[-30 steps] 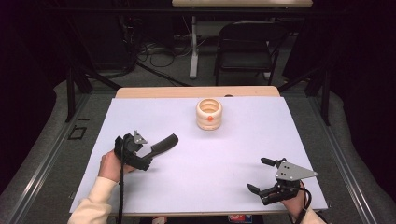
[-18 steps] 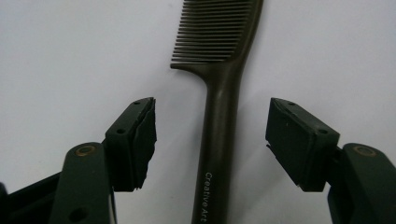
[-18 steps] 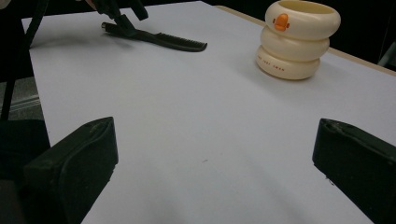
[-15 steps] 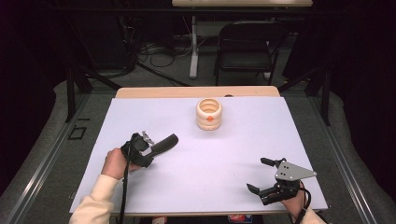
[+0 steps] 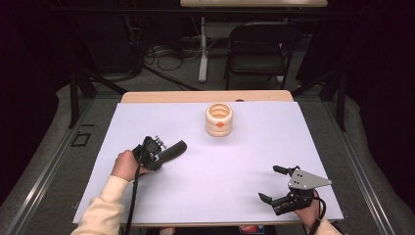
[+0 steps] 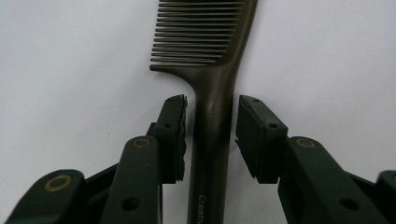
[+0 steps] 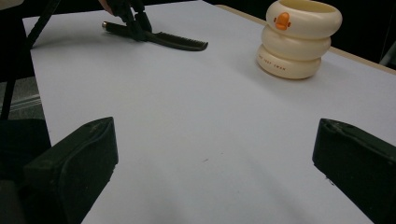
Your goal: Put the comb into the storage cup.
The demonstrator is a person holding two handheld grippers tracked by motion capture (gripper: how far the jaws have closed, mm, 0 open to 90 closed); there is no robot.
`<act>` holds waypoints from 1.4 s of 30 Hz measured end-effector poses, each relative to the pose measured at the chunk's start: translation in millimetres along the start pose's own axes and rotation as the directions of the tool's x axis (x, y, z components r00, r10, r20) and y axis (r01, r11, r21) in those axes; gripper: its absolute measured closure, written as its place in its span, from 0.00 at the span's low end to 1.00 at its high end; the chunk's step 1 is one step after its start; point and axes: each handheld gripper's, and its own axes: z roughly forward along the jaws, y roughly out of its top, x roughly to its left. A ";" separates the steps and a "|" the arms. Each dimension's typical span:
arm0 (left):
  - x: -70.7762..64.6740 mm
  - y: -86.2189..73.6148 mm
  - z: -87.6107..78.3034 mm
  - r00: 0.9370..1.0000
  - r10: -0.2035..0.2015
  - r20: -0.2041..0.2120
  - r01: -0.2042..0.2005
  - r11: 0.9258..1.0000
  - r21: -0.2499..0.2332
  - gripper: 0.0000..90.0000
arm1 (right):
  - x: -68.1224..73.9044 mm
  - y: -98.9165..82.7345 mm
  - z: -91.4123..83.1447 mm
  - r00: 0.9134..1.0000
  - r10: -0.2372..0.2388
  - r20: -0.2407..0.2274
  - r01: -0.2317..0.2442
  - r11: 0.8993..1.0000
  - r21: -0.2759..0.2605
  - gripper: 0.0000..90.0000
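A dark brown comb (image 6: pixel 219 70) lies flat on the white table, teeth to its left in the left gripper view. My left gripper (image 6: pixel 211 135) is open, with one jaw on each side of the comb's handle and a thin gap at each pad. From the high view, the left gripper (image 5: pixel 159 155) sits low at the table's left and the comb (image 5: pixel 175 148) pokes out to the right of it. My right gripper (image 5: pixel 268 183) rests open near the front right edge, holding nothing. In the right gripper view the comb (image 7: pixel 180 42) lies far off.
A cream ringed cup (image 5: pixel 219 119) with a small orange duck on it stands at the back middle of the white table (image 5: pixel 244 156); it is at the upper right as the cup (image 7: pixel 297 39) in the right gripper view. A dark chair (image 5: pixel 259 46) stands beyond the table.
My left gripper has tipped down and moved forward onto the comb's handle, so its jaws now straddle it. The right gripper has not moved.
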 end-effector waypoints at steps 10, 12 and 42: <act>3.4 0.8 0.2 0.999 0.005 0.044 -0.006 1.000 0.008 0.79 | 0.0 -0.1 -0.1 1.000 0.000 0.000 0.000 1.000 0.002 0.00; 3.5 0.7 -0.3 0.999 0.010 0.041 -0.010 1.000 0.008 0.80 | 0.0 0.0 -0.1 1.000 0.000 -0.001 0.000 1.000 0.000 0.00; -0.6 -15.6 -21.1 1.000 -0.031 0.003 0.031 0.987 -0.155 0.80 | 0.1 0.2 -1.2 1.000 -0.001 0.003 0.001 1.000 -0.002 0.00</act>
